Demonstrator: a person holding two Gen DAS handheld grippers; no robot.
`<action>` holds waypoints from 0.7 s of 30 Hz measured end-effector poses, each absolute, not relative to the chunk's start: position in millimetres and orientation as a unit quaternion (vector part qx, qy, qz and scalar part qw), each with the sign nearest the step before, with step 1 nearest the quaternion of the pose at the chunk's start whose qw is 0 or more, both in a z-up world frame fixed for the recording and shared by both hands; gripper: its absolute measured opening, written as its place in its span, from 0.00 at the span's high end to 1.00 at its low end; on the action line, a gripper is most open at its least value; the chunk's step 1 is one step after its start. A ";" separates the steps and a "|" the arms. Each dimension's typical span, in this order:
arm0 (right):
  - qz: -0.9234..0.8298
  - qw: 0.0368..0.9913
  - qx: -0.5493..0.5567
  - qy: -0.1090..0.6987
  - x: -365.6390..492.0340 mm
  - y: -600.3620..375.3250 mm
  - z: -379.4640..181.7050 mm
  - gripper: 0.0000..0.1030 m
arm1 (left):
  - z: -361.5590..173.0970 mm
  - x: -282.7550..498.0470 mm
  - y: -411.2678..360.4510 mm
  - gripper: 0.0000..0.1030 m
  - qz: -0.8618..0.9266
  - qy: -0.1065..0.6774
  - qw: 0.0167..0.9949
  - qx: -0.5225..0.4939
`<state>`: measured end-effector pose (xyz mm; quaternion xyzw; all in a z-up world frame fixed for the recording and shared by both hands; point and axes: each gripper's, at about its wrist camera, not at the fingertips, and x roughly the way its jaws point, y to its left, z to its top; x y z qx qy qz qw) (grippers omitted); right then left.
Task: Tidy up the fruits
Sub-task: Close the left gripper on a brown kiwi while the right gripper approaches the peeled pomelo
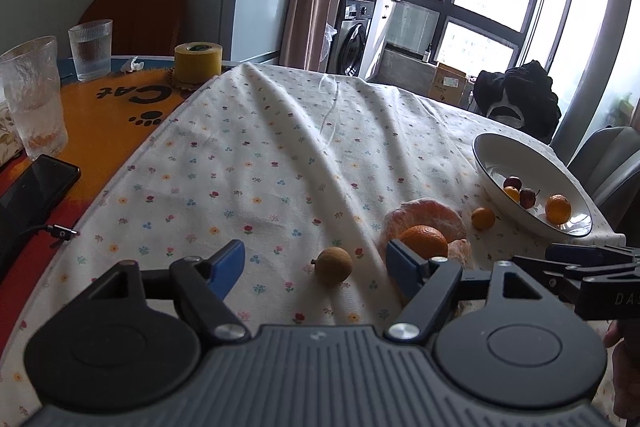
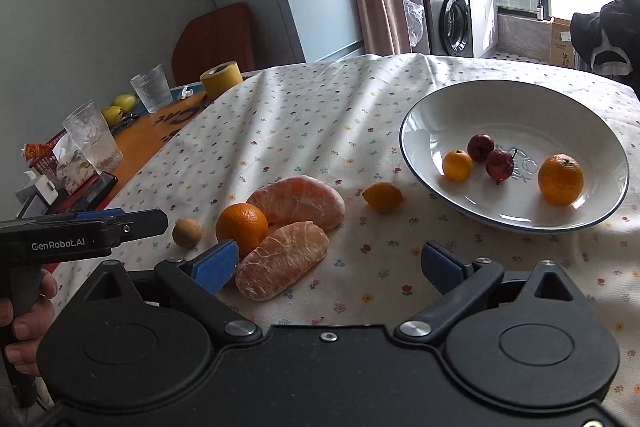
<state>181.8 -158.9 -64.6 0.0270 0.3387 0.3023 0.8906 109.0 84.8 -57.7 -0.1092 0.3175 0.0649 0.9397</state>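
We judge the job about half done: four fruits sit in the white bowl (image 2: 516, 223), five pieces wait on the cloth-covered surface (image 2: 320, 107).

Going left to right in the right wrist view, our left gripper (image 1: 316, 267) hangs wide open and empty, with the small brown fruit (image 2: 187, 233) lying on the cloth between its fingers in its own camera. Just right of that fruit sits a whole orange (image 2: 242, 227), touching two peeled, membrane-covered citrus segments (image 2: 298, 203); the nearer segment lies just beside the left finger of our right gripper (image 2: 328, 267), which is also spread wide and holds nothing. Further right, a small yellow-orange fruit (image 2: 383, 197) rests alone, near the bowl's rim.

Inside the bowl we see a small yellow fruit (image 2: 457, 165), two dark red fruits (image 2: 490, 153) touching each other, and an orange (image 2: 560, 179), apart.
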 end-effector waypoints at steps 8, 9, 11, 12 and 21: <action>0.311 0.881 0.013 0.355 190.1 -141.2 -73.7 0.08 | -70.1 119.8 84.0 0.39 0.054 0.329 0.936 -0.109; 0.313 0.880 0.011 0.356 190.9 -138.6 -74.5 0.08 | -71.2 120.7 84.1 0.39 0.053 0.330 0.936 -0.109; 0.317 0.878 0.008 0.359 192.7 -133.7 -76.4 0.09 | -73.2 122.2 84.1 0.40 0.051 0.332 0.936 -0.108; 0.318 0.877 0.005 0.360 193.5 -131.7 -77.5 0.10 | -74.0 123.0 84.2 0.42 0.050 0.333 0.935 -0.108; 0.321 0.873 -0.002 0.367 199.5 -123.4 -84.6 0.14 | -81.7 132.0 83.1 0.47 0.044 0.341 0.933 -0.110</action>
